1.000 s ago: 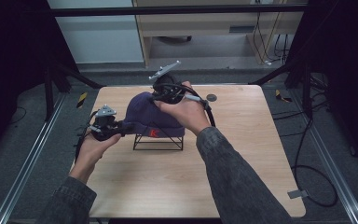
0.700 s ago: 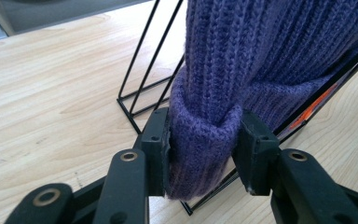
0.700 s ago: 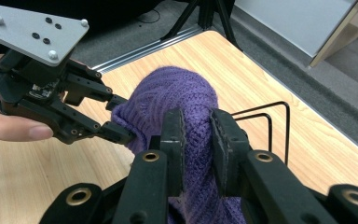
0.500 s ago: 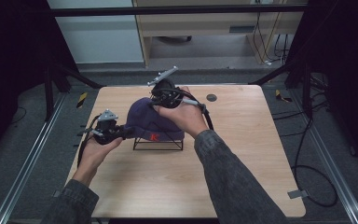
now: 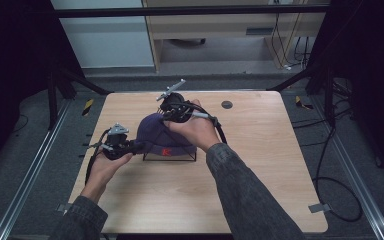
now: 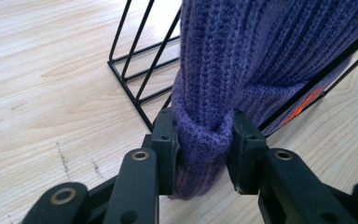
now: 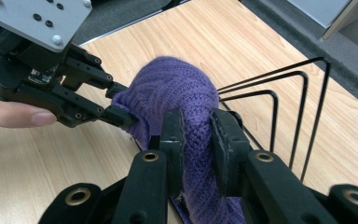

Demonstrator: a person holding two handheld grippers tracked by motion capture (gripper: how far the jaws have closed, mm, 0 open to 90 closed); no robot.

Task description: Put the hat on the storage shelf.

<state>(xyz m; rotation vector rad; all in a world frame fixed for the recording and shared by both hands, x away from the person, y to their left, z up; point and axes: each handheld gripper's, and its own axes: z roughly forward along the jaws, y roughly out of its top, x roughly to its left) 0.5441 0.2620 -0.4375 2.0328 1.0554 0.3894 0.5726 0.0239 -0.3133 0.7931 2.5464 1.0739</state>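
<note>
A purple knit beanie (image 5: 155, 134) with a small red tag (image 5: 165, 151) lies draped over a black wire rack (image 5: 180, 159) in the middle of the table. My left gripper (image 5: 132, 146) comes in from the left and is shut on the beanie's rolled brim (image 6: 200, 140), its pads (image 6: 167, 140) pressing the fold from both sides. My right gripper (image 5: 167, 116) reaches from behind and above, shut on a ridge of the knit (image 7: 196, 154). In the right gripper view the left gripper (image 7: 121, 105) bites the beanie's (image 7: 177, 88) far edge beside the rack (image 7: 303, 107).
The rack (image 6: 135, 74) stands on a light wooden table (image 5: 260, 190). A small dark disc (image 5: 226, 104) lies near the table's far edge. Cables trail from both grippers, one looping over the right side (image 5: 330, 185). Dark floor and metal rails surround the table.
Both hands have come down a little with the beanie, which now sits lower over the wire rack. Both grippers keep their hold on it.
</note>
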